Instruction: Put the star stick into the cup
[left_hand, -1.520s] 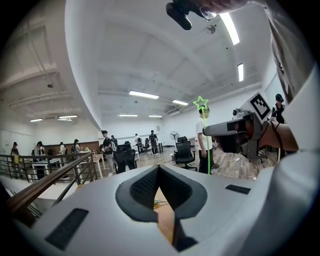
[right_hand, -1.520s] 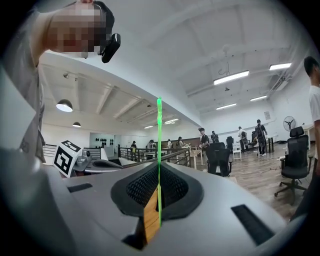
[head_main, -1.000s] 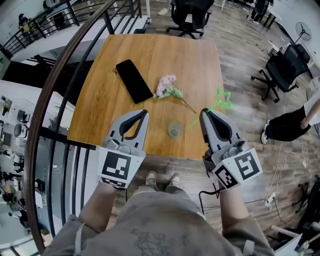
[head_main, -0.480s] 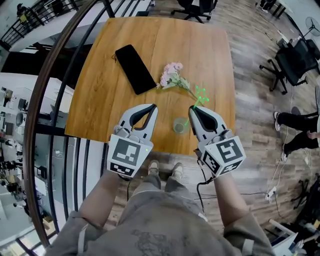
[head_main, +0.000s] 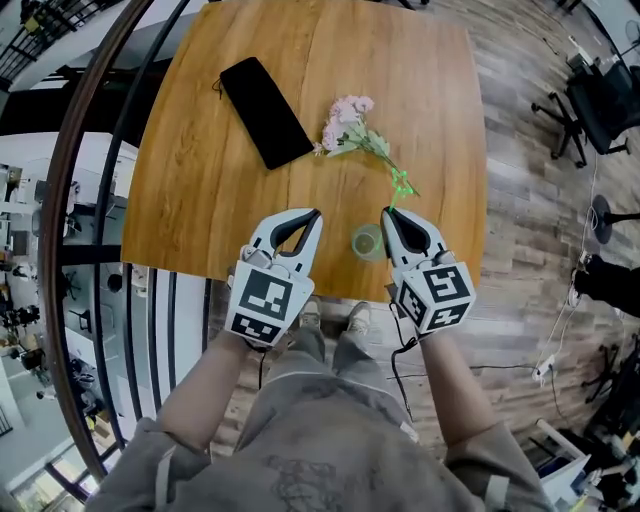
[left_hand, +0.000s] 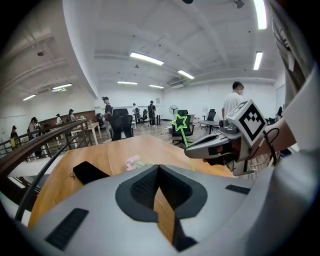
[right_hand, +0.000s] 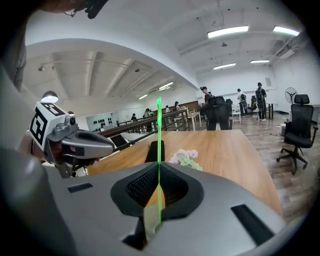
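My right gripper (head_main: 394, 216) is shut on the thin green star stick (head_main: 400, 186), whose star points away over the table. In the right gripper view the stick (right_hand: 159, 135) rises straight up from between the closed jaws (right_hand: 159, 166). The small clear cup (head_main: 367, 241) stands near the table's front edge, just left of the right gripper's tip and touching neither gripper. To the cup's left, my left gripper (head_main: 297, 222) is shut and holds nothing. The left gripper view shows the star (left_hand: 180, 122) above the right gripper (left_hand: 220, 145).
A black phone (head_main: 265, 98) lies at the back left of the wooden table (head_main: 200, 190). A pink flower sprig (head_main: 350, 120) lies mid-table beyond the cup. A railing (head_main: 95, 150) runs along the left. Office chairs (head_main: 600, 90) stand on the floor at right.
Both grippers have tipped down toward the table and drawn closer together. The right gripper carried the star stick left, ending beside the cup.
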